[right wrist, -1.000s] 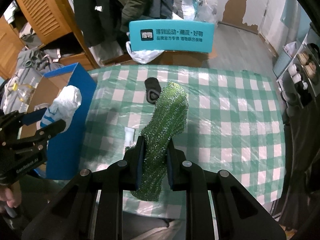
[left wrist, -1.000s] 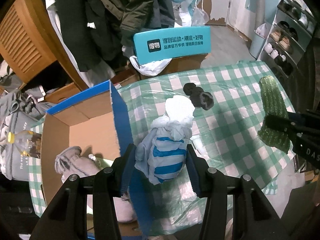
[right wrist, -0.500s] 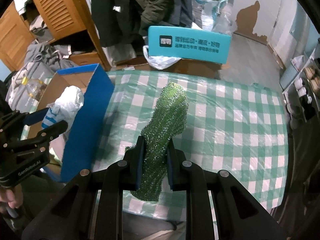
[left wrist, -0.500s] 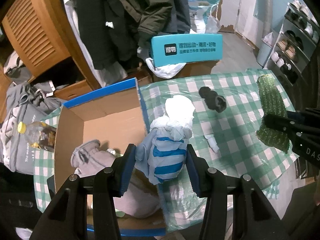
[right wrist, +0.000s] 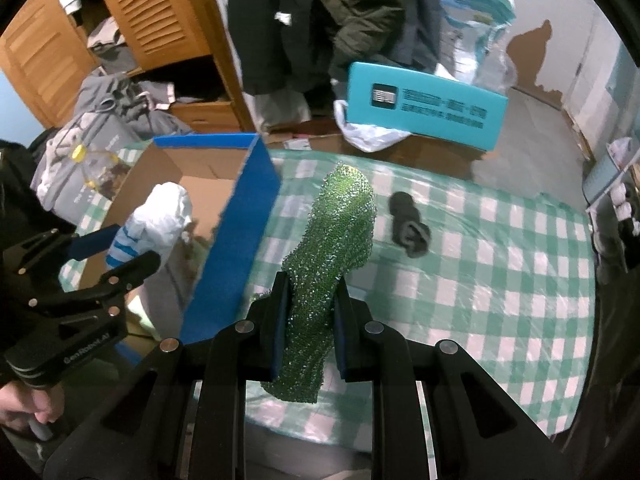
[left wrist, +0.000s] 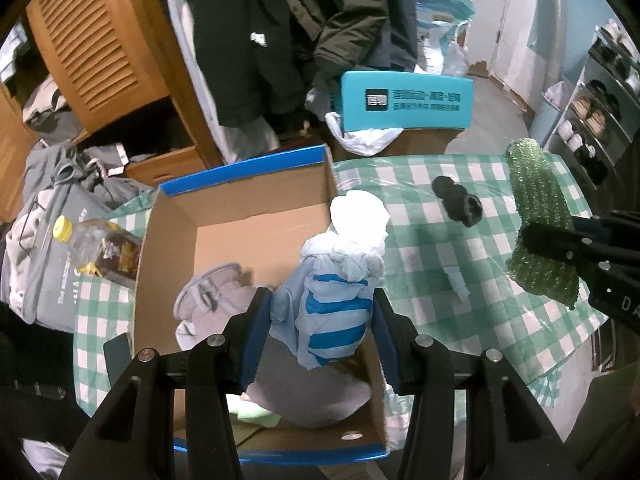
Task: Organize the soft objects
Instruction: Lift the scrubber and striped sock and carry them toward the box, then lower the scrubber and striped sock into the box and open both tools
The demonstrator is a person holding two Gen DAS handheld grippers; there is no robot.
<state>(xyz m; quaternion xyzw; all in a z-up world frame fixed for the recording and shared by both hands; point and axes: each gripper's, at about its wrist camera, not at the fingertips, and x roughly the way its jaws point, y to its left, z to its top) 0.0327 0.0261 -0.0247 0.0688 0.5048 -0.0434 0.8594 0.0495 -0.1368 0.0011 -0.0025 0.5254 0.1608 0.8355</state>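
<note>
We hold two soft things at once. Our left hand-held gripper is clamped on a blue-and-white striped cloth bundle, its pads pressing both sides, and the bundle hangs over the open cardboard box with the blue outer walls. Inside that box we see a grey soft item lying on the bottom and a pale green piece near the front wall. Our right hand-held gripper is closed tight on a green sparkly sock, which stands up between the pads above the counter, just right of the box's blue wall. The counter wears a green-and-white checked cover under clear plastic. On it, well apart from both grippers, lies a dark rolled sock, and nearer the box a small white scrap. Left of the box stands a plastic bottle with a yellow cap, beside a grey bag. Behind the counter sits a teal box with printed lettering.
</note>
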